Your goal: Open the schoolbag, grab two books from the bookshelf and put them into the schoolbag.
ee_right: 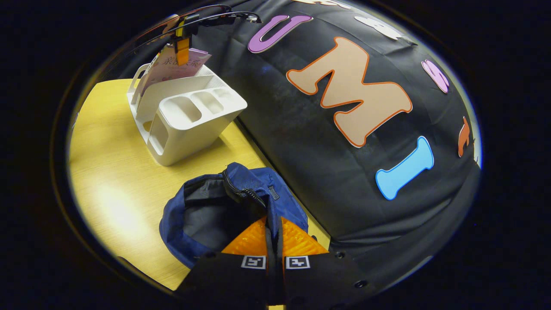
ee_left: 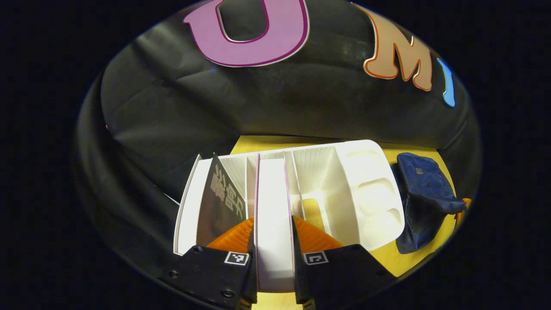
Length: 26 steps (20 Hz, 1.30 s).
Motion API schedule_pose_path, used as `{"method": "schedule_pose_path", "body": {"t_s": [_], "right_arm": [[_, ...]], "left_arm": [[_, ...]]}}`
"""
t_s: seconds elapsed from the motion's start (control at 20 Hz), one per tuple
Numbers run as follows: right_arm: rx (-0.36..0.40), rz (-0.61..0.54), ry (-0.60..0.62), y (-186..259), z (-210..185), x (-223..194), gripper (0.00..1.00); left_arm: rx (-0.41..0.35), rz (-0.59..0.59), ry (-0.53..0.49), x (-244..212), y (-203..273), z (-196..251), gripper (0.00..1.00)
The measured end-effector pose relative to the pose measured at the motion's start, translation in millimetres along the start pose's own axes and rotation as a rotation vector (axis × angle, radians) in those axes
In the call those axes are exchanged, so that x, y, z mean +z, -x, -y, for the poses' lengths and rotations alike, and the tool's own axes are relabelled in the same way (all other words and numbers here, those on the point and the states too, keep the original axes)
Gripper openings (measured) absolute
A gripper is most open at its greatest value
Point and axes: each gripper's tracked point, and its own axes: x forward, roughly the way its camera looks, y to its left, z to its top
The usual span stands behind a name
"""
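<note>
Book (ee_left: 273, 215) upright between left fingers (ee_left: 234, 234), in bookshelf (ee_left: 344, 181)

A pale yellow wooden tabletop (ee_right: 112, 181) runs up to the black cloth wall (ee_right: 310, 172), which hangs creased behind it. A bright glare patch lies on the tabletop's near part.

Two books (ee_left: 273, 206) stand in the bookshelf (ee_left: 344, 189) on the counter (ee_right: 112, 172). The schoolbag (ee_right: 224, 206) lies just beside it.
</note>
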Motion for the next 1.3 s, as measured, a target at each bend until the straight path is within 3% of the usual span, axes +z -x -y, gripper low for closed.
{"method": "schedule_pose_path", "body": {"t_s": [0.6, 1.3], "right_arm": [[0.030, 0.020, -0.020, -3, -6, -2, 0.02], [0.065, 0.026, -0.025, -8, -8, -3, 0.03]], "left_arm": [[-0.044, -0.010, 0.147, -48, 67, -6, 0.31], [-0.126, -0.022, 0.275, -112, 135, 26, 0.31]]}}
